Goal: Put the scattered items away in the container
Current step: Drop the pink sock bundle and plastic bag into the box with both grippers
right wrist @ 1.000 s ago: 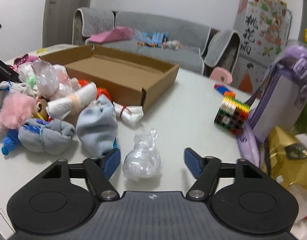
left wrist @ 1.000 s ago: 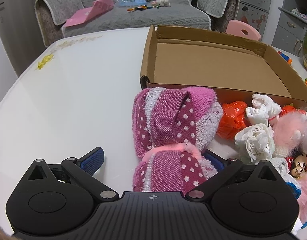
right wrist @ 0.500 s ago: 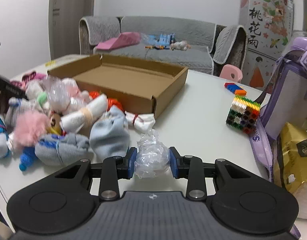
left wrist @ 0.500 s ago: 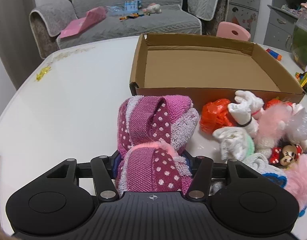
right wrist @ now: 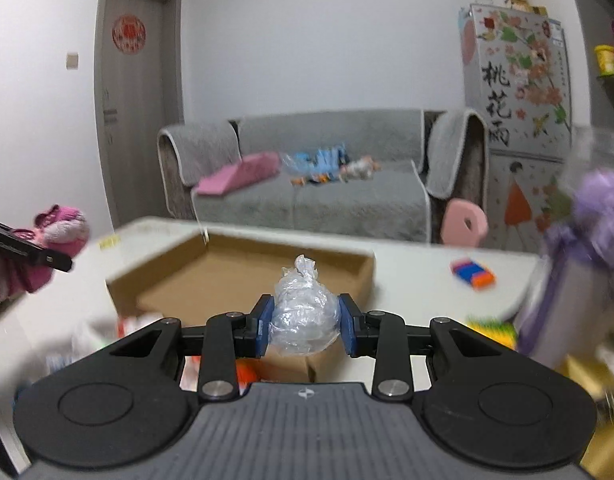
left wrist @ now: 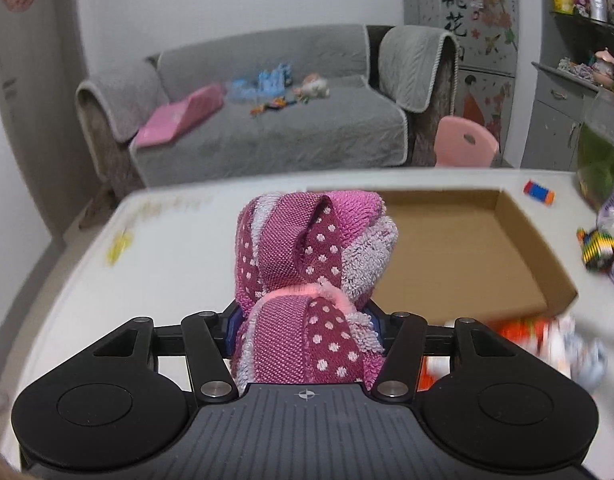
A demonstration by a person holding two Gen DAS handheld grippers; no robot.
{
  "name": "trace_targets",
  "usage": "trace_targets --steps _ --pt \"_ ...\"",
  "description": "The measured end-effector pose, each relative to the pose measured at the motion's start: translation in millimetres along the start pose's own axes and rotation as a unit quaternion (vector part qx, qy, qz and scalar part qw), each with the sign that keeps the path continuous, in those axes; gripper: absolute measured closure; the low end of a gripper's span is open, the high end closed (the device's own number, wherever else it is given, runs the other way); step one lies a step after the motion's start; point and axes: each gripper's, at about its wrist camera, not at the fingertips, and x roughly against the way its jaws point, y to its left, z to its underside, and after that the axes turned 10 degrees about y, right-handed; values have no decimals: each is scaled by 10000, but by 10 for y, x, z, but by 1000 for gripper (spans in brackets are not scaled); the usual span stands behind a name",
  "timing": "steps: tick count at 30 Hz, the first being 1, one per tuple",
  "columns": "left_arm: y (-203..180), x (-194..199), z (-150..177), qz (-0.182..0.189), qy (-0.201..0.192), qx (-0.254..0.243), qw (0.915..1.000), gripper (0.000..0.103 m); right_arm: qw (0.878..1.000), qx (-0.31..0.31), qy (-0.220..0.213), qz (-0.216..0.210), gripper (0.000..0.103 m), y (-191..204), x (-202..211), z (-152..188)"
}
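Observation:
My left gripper (left wrist: 305,326) is shut on a rolled pink polka-dot towel (left wrist: 311,272) and holds it up above the white table (left wrist: 163,248), left of the open cardboard box (left wrist: 459,248). My right gripper (right wrist: 305,324) is shut on a clear plastic bag ball (right wrist: 305,318), lifted in front of the box (right wrist: 243,276). The left gripper with the towel also shows at the left edge of the right wrist view (right wrist: 47,240). Blurred leftover items (left wrist: 547,340) lie by the box's near wall.
A coloured block cube (left wrist: 597,246) and a small orange-blue block (left wrist: 539,192) lie right of the box. A purple bottle (right wrist: 579,280) stands at the right. A grey sofa (left wrist: 267,128) and pink chair (left wrist: 465,142) are beyond the table.
Both grippers closed on their items, then lifted them off the table toward the box. The views have risen and tilted up.

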Motion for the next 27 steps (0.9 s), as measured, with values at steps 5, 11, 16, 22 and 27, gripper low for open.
trace_targets --steps 5,11,16,22,27 --pt "-224 -521 -556 45 156 -174 9997 41 9997 174 -151 27 72 9 -451 -347" --pt "-266 -1049 -745 -1 479 -91 9988 41 9995 229 -182 -80 72 -51 -751 -369" --pt "-263 -1295 -590 191 662 6 9976 41 9997 188 98 -123 72 -91 -897 -294" --pt "-266 -1478 -451 368 882 117 9954 41 9995 175 234 -88 72 -20 -924 -295" --pt "-194 -1542 -430 440 976 134 9942 41 9991 151 346 -175 72 68 -1003 -323"
